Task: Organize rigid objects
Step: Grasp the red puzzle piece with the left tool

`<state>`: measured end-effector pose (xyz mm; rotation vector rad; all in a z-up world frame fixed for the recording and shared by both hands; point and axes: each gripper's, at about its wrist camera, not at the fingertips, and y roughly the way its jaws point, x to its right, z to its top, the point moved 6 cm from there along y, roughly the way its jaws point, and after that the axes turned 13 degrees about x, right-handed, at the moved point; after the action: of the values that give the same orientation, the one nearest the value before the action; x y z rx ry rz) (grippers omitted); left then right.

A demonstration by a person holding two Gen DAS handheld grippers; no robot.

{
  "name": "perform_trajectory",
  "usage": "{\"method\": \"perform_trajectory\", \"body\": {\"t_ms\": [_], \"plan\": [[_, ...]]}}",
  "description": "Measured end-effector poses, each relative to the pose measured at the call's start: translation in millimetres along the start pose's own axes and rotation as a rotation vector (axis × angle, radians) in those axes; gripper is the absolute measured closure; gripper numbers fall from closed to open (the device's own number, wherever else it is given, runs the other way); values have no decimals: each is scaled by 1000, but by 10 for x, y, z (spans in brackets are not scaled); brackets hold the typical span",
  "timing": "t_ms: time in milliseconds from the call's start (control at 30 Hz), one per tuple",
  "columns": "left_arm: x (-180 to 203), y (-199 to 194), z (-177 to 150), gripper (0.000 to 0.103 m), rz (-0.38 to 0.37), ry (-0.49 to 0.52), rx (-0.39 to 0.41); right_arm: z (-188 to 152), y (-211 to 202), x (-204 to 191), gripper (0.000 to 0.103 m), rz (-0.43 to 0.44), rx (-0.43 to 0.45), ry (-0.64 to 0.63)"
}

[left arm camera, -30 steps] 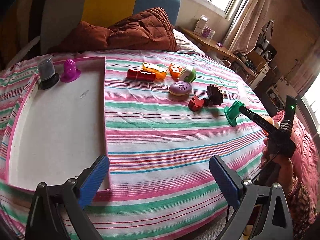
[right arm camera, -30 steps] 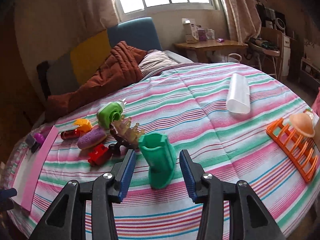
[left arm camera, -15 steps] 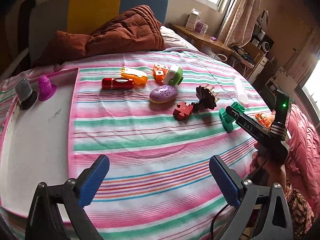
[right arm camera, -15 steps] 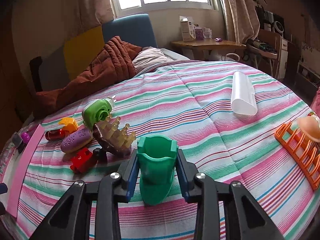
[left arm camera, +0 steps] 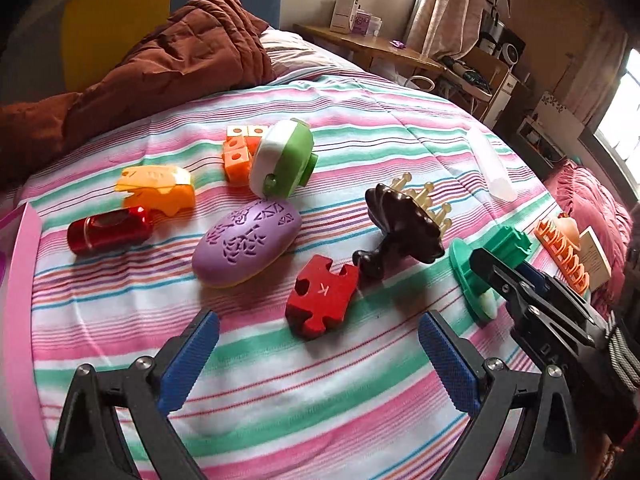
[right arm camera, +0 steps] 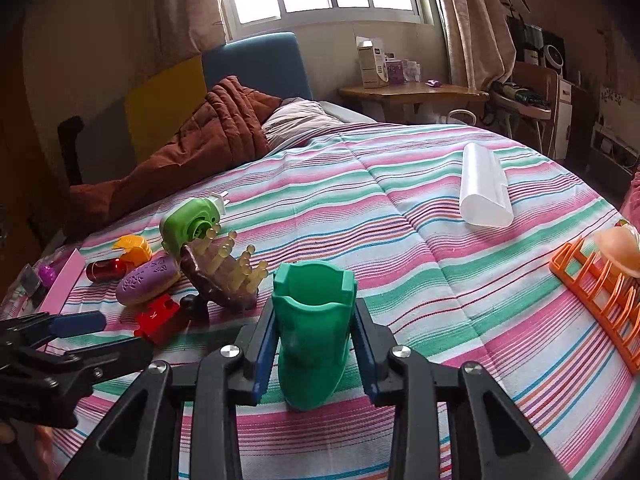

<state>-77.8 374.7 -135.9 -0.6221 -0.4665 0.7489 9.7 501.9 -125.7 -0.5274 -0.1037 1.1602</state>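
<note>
My right gripper [right arm camera: 314, 344] is shut on a green plastic holder [right arm camera: 314, 320], gripping its sides just above the striped bedspread; it also shows in the left wrist view [left arm camera: 486, 268]. My left gripper [left arm camera: 318, 356] is open and empty, hovering just in front of a red puzzle piece [left arm camera: 322, 296]. Beyond it lie a purple oval case [left arm camera: 246, 244], a brown massage brush [left arm camera: 404, 228], a green-white plug-in device [left arm camera: 282, 160], orange cubes [left arm camera: 238, 148], an orange clip [left arm camera: 158, 188] and a red cylinder [left arm camera: 108, 230].
A pink-rimmed white tray [left arm camera: 24, 248] lies at the left, its edge also in the right wrist view [right arm camera: 64, 280]. A white tube [right arm camera: 484, 188], an orange rack [right arm camera: 600, 284] with a peach object [right arm camera: 618, 246] lie at the right. A brown quilt [right arm camera: 208, 140] lies behind.
My right gripper closed on the green holder. My left gripper moved right and forward, from over the tray toward the red puzzle piece and the toy cluster.
</note>
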Motion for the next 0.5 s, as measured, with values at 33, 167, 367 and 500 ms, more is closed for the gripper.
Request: {"method": "perform_trajectory", "body": {"t_ms": [33, 167, 367, 500], "plan": [[4, 53, 8, 15, -8, 2, -4, -5, 7, 7, 68, 1, -1, 5], [59, 155, 47, 33, -33, 38, 6, -21, 26, 23, 68, 5, -7, 19], [77, 121, -33, 70, -29, 113, 36, -28, 31, 43, 68, 7, -7, 31], [1, 27, -82, 70, -52, 72, 40, -28, 31, 44, 68, 7, -7, 30]]}}
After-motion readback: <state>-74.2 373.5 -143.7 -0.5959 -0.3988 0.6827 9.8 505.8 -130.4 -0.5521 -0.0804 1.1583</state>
